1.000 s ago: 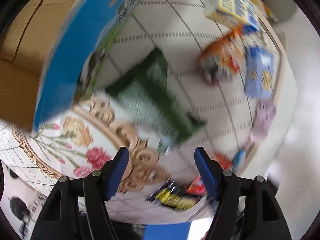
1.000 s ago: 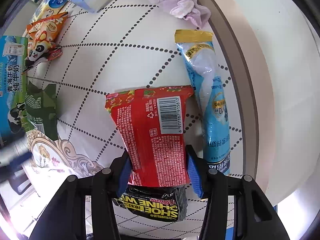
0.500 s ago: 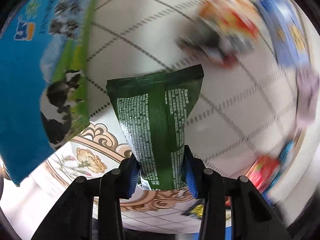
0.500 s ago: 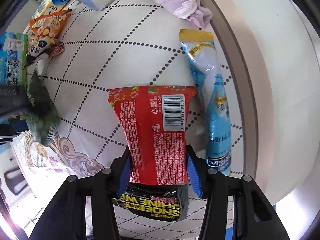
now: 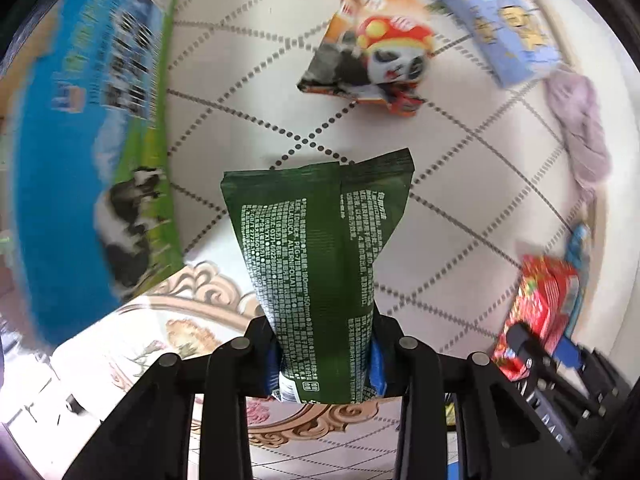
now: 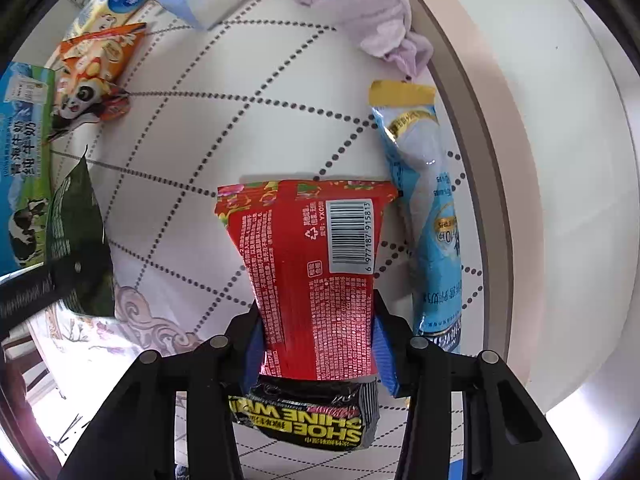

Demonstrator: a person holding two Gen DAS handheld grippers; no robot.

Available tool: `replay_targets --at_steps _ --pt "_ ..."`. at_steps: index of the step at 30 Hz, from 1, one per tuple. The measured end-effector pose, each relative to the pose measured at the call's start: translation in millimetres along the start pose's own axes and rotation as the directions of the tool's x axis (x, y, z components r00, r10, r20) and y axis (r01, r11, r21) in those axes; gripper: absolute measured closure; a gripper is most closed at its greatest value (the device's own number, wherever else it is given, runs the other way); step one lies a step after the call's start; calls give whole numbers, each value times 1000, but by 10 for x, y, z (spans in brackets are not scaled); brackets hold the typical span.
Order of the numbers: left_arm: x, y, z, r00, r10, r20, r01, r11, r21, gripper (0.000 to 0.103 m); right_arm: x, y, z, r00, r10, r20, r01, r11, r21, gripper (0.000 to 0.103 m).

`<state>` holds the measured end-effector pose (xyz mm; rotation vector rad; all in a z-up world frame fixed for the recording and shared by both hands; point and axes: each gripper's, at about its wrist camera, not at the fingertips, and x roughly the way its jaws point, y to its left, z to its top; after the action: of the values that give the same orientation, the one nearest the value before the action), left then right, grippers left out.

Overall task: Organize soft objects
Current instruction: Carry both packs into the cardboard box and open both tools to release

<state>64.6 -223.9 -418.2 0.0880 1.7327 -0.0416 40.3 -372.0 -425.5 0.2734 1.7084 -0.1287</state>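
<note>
In the left wrist view a dark green packet (image 5: 320, 240) hangs upright, with my left gripper (image 5: 324, 360) shut on its lower end. The same packet shows at the left edge of the right wrist view (image 6: 78, 240), raised off the patterned tablecloth (image 6: 240, 128). My right gripper (image 6: 318, 356) has a red snack packet (image 6: 312, 248) pinched at its waist between the blue pads, and its jaws are closing. The red packet (image 5: 540, 300) also appears at the far right of the left wrist view. A black shoe-shine sachet (image 6: 304, 420) lies under the right gripper.
A long light-blue pouch (image 6: 428, 220) lies right of the red packet near the table edge. A lilac cloth (image 6: 360, 8), an orange panda packet (image 5: 372, 64) and a pale blue pack (image 5: 500, 32) lie farther off. A big blue milk carton box (image 5: 80, 140) stands at the left.
The left jaws went from wide open to shut on the green packet, and that gripper swung across the table with it. The right gripper stayed put on the red packet.
</note>
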Motion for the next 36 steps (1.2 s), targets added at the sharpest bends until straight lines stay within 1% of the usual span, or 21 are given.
replay_targets --at_steps 4,6,8,9,10,12,13,15,16,18,19,20,23,24,27,30,32,34,36 --pt "-384 58 -383 996 -33 84 31 999 30 73 -310 94 -67 998 43 38 -41 998 -37 55" --pt "-725 233 -575 988 -64 144 59 997 40 73 -515 187 -107 995 78 58 -74 995 -62 56" --pt "-1112 389 -764 971 -91 222 86 996 35 73 -760 302 -159 989 119 83 -111 989 -95 56" --pt "-1348 714 -755 965 -99 244 95 995 27 73 -907 399 -177 985 141 98 -130 985 -116 56" --pt "-1618 1012 -653 955 -111 275 112 994 9 73 -1027 496 -189 981 160 109 -145 980 -134 56" --pt "-1908 1286 -636 942 -128 310 140 990 -17 73 -1329 777 -237 969 209 132 -182 965 -187 56" --pt "-2088 1440 -550 938 -130 321 147 989 -31 73 -1462 944 -247 961 235 142 -202 956 -213 56" --pt "-2280 1775 -388 929 -122 350 153 986 -62 73 -1670 1265 -214 951 270 154 -224 939 -262 56" --pt "-2389 1936 -350 927 -113 358 149 986 -75 73 -1772 1444 -210 943 291 159 -237 927 -290 56" --pt "-2377 2088 -209 925 -105 365 149 984 -93 73 -1952 1805 -178 933 319 166 -250 907 -337 56" --pt "-2377 2282 -119 927 -96 362 143 984 -107 73 -1993 2008 -170 930 326 168 -251 900 -357 56" --pt "-2305 2399 -20 929 -94 359 144 982 -118 73 -1974 2234 -151 930 326 170 -245 894 -375 56" --pt "-2075 2852 265 940 -117 319 171 974 -146 73 -1959 2824 -37 936 310 166 -223 888 -403 56" --pt "-1955 2953 348 944 -132 303 185 971 -151 73 -1905 2986 9 939 301 166 -213 889 -406 56" --pt "-1804 3325 613 953 -168 253 212 964 -160 73 -1650 3446 222 953 264 151 -184 896 -404 56" --pt "-1635 3521 804 962 -179 207 211 966 -148 73 -1273 3749 483 966 222 131 -156 908 -389 56" --pt "-1393 3631 981 968 -190 163 214 967 -140 73 -1034 3899 654 973 198 115 -142 915 -377 56" --pt "-1251 3708 1096 969 -207 136 226 964 -143 73 -855 4009 790 977 184 105 -135 922 -364 56" --pt "-1071 3775 1236 967 -234 103 247 958 -143 73 -688 4097 904 982 156 102 -110 926 -361 56"
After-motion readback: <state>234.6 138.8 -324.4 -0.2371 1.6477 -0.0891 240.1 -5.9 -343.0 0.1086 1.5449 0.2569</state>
